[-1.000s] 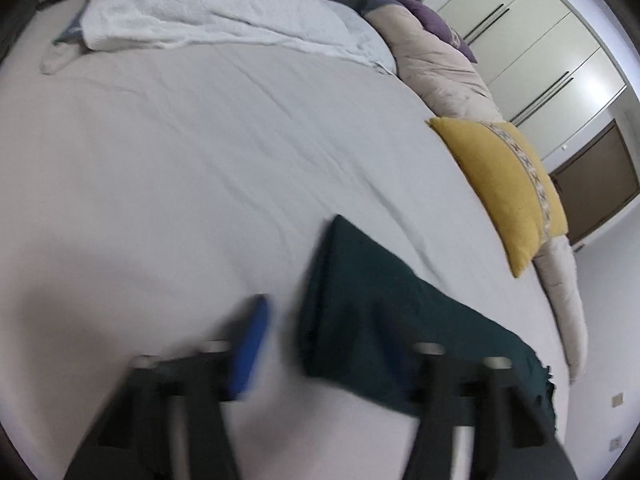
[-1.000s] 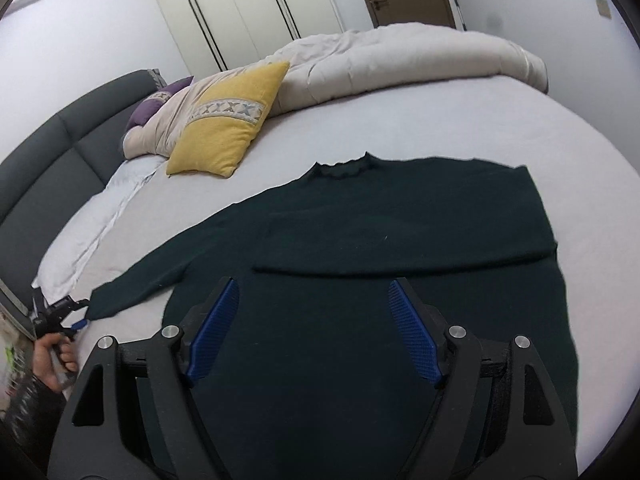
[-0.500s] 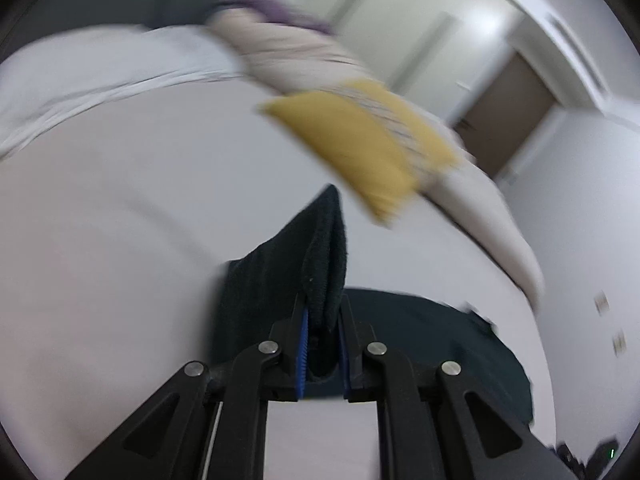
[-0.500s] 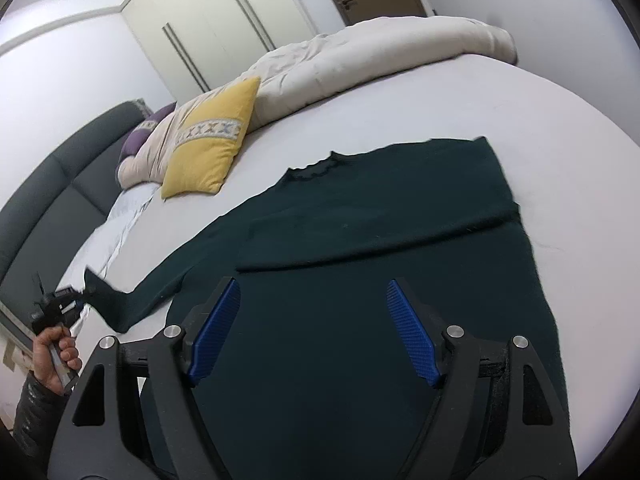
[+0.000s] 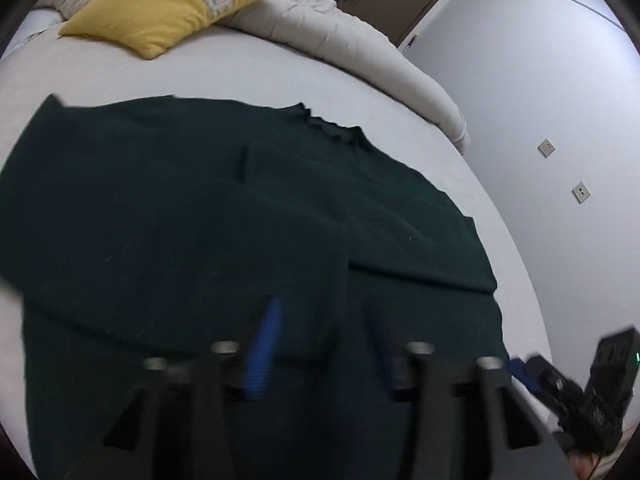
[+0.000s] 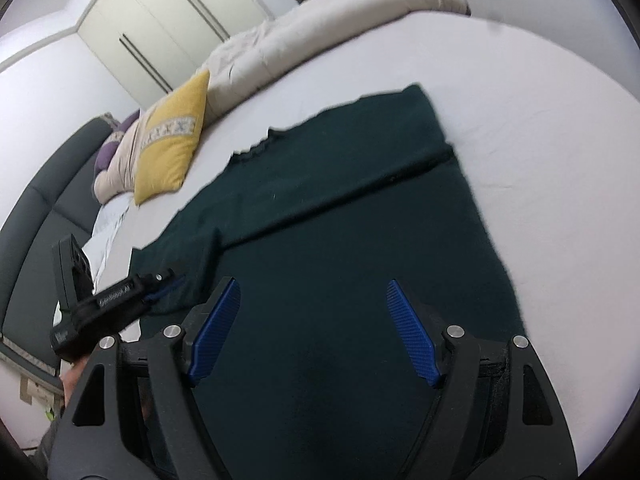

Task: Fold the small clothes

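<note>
In the right wrist view, the dark grey headboard (image 6: pixel 48 200) stands at the far left, with a purple cushion (image 6: pixel 108 156) and a yellow pillow (image 6: pixel 172 144) leaning near it. Just below them the left claw (image 6: pixel 168 286) reaches in over the near left edge of the dark green sweater (image 6: pixel 360 240). Its jaws have just been opening and now stand parted; the sleeve (image 5: pixel 312 272) it carried lies folded across the body of the sweater, its end between the blurred fingers in the left wrist view, and whether the pads touch the cloth I cannot tell.

The sweater is spread flat in the middle of the bed (image 6: pixel 540 120), neckline toward the pillows, the other sleeve folded across the chest as a band. The right claw (image 6: pixel 312 332) hovers over the lower part of the sweater, its blue pads wide apart with nothing between them.

Behind, a beige duvet (image 6: pixel 320 32) is bunched along the far side of the bed, with pale wardrobe doors (image 6: pixel 172 20) beyond it.
</note>
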Available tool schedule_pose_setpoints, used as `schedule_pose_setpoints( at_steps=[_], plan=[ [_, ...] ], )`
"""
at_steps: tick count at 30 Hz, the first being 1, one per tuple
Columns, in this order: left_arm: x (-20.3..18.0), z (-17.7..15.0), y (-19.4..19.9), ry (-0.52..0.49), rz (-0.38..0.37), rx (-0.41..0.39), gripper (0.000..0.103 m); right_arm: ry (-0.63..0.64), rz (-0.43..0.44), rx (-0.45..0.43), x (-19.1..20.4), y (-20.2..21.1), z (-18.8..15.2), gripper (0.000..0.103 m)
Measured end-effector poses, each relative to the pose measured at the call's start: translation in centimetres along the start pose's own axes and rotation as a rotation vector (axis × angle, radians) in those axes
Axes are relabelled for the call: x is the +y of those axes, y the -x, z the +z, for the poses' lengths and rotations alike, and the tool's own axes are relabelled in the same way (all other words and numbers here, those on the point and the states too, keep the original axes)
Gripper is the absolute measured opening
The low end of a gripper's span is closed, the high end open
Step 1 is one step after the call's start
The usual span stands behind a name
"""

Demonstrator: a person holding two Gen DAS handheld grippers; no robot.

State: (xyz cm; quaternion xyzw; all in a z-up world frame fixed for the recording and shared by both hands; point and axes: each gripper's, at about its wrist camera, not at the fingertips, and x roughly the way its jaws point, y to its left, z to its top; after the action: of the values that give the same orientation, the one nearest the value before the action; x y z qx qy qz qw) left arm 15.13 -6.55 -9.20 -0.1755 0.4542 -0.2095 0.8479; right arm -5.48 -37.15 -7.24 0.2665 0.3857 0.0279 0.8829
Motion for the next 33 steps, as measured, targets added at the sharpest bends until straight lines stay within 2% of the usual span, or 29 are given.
schedule_pose_setpoints(
  at_steps=[4,8,12,14,15,16,17,20,24,28,30,33],
  plan=[
    [2.1,-1.2,4.1,-0.025,-0.009,-0.048,0.066,0.038,0.030,0.054,2.3,-3.0,0.5,0.075],
    [7.3,-0.8,7.9,0.073,0.016,-0.110,0.066,0.069,0.109,0.118,6.4,-7.5,1.4,0.075],
    [10.7,-0.2,10.0,0.134,0.041,-0.151,0.066,0.062,0.113,0.231,10.2,-13.2,1.5,0.075],
    [11.8,-0.3,10.3,0.154,0.047,-0.159,0.066,0.098,0.084,0.270,12.0,-15.8,1.3,0.074],
    [12.3,-0.3,10.5,0.162,0.051,-0.163,0.066,0.132,0.047,0.271,12.9,-16.8,1.1,0.071],
    [12.8,-0.2,10.6,0.169,0.053,-0.167,0.066,0.166,0.018,0.261,13.7,-17.3,1.0,0.057],
    [13.1,-0.2,10.7,0.174,0.054,-0.172,0.066,0.212,-0.011,0.265,14.7,-17.8,1.2,0.035],
    [13.8,0.5,10.7,0.187,0.056,-0.185,0.066,0.237,-0.040,0.269,15.7,-17.5,1.5,0.006],
    [14.2,1.6,10.9,0.191,0.062,-0.203,0.066,0.319,-0.014,0.222,17.3,-14.6,3.0,0.006],
    [13.9,3.2,10.8,0.168,0.081,-0.222,0.067,0.389,0.013,0.111,18.4,-10.7,7.2,0.006],
    [13.9,4.1,10.3,0.158,0.093,-0.229,0.072,0.394,-0.001,0.078,17.7,-9.9,9.3,0.006],
    [14.3,5.5,9.0,0.158,0.116,-0.218,0.072,0.357,-0.065,0.079,14.2,-10.9,12.0,0.006]
  ],
)
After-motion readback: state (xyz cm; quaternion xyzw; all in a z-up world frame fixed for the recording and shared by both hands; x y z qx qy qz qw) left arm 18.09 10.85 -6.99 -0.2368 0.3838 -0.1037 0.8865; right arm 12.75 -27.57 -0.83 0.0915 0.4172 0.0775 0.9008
